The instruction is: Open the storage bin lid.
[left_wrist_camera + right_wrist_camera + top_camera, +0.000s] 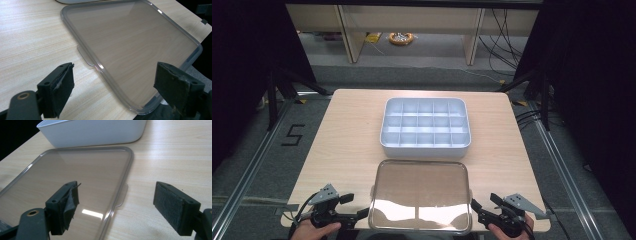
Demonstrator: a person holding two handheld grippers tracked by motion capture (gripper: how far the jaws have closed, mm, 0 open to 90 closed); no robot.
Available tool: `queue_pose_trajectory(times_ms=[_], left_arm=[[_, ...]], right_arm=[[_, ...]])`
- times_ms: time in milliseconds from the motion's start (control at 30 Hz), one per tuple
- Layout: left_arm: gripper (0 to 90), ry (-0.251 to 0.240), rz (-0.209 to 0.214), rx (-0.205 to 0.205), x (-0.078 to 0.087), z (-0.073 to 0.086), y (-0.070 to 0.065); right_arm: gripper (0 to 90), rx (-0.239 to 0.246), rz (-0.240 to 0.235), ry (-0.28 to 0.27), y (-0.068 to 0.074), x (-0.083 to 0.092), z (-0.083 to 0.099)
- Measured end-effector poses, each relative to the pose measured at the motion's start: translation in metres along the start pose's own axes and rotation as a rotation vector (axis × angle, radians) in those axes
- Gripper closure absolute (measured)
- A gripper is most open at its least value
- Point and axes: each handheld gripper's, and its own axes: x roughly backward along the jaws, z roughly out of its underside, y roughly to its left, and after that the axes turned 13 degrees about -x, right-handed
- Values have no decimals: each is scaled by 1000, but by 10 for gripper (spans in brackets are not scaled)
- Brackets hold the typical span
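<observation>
Scene: a clear lid [420,196] lies flat on the table [347,130] at the near edge, six o'clock of the white compartment box [426,127], the two just apart.
Left tongs: the left tongs [360,205] sit at the lid's nine o'clock side, jaws spread wide and holding nothing; in the left gripper view [113,92] the lid's edge and its small side tab [86,58] lie straight ahead between the pads.
Right tongs: the right tongs [478,205] mirror that at three o'clock, jaws apart and empty; in the right gripper view [116,206] the opposite tab [123,195] sits right between them.
Key relation: the lid lies between the two tongs, long axis running nine to three, one short end facing each hand; both look equally near.
Box: open top, empty cells as far as can be seen, long axis parallel to the lid's.
Likely call: a two-handed pinch on the tabs, then carry toward twelve o'clock onto the box.
Watch for: the thin rim slipping, or one end rising first and tilting the lid.
</observation>
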Motion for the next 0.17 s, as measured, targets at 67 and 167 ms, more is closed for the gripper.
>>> queue_pose_trajectory(times_ms=[67,167], left_arm=[[154,-16,-2,0,-1,1,0],[154,-7,9,7,-2,1,0]], right_arm=[[214,-1,0,-9,-1,0,0],[215,-11,-1,3,-1,0,0]])
